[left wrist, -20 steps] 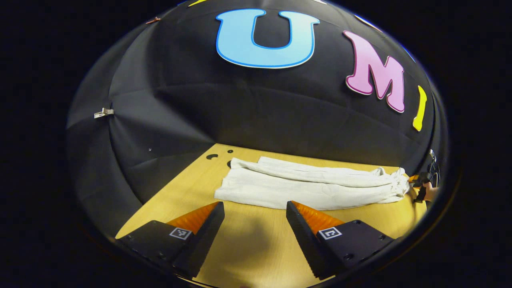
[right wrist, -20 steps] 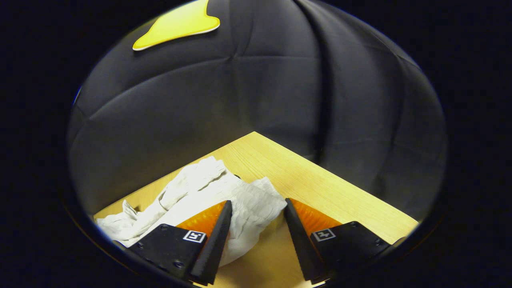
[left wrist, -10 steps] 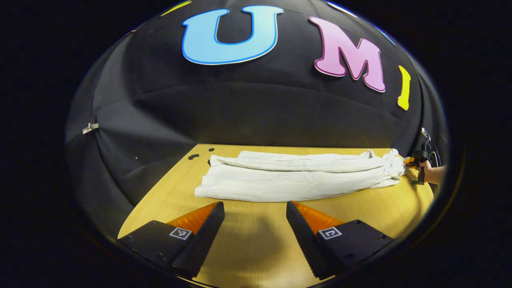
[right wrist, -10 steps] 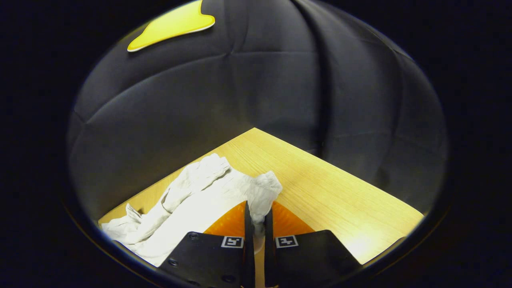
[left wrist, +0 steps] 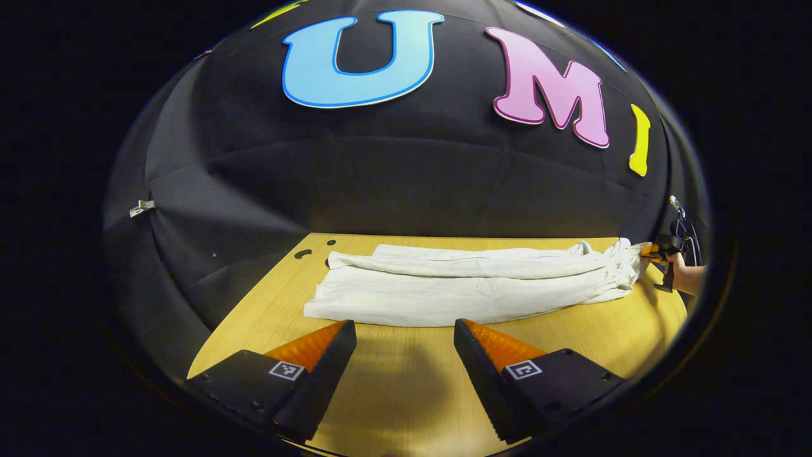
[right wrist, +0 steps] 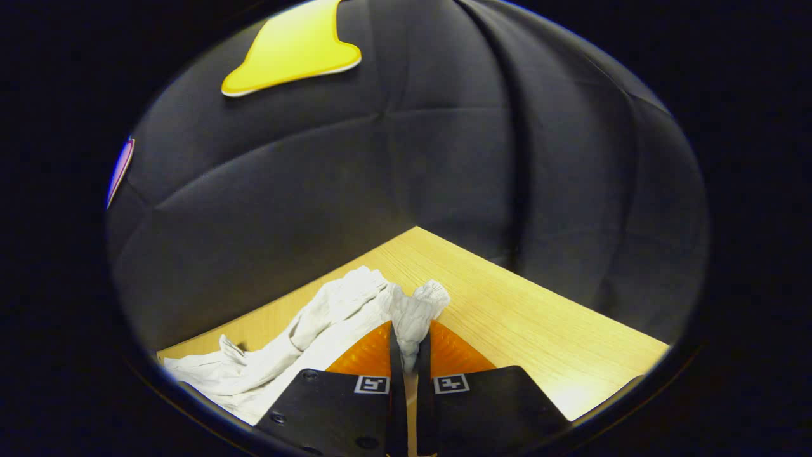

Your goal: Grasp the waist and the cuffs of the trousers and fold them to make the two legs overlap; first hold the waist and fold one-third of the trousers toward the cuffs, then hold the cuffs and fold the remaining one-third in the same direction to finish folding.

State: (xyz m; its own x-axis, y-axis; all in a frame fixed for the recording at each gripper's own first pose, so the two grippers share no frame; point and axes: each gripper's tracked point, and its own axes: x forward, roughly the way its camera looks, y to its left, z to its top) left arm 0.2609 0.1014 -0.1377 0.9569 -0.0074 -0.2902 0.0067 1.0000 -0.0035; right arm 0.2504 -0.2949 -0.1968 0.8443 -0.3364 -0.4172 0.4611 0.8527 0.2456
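Left gripper view: the left gripper hangs above the wooden table with its jaws set wide and nothing between them. The white trousers lie flat at its twelve o'clock, just beyond the fingertips and not touching them. Their long axis runs crosswise to this gripper, from nine o'clock to three o'clock. The cuffs sit at the ten o'clock end, with one leg already laid over the other along most of its length. The gathered waist sits at the two o'clock end, where the right gripper and the hand behind it meet the cloth.

Right gripper view: the right gripper is closed narrow on a bunched fold of the waist, cloth standing up between both fingers. From there the trousers trail off toward eight o'clock across the table.

Judgement: the waist end is secured and the cuff end is free. The left gripper is the nearer to the cuffs, which lie up and to the left of its fingertips. The coming move turns on that offset: it would need to shift toward ten o'clock and descend onto the cuff edge.
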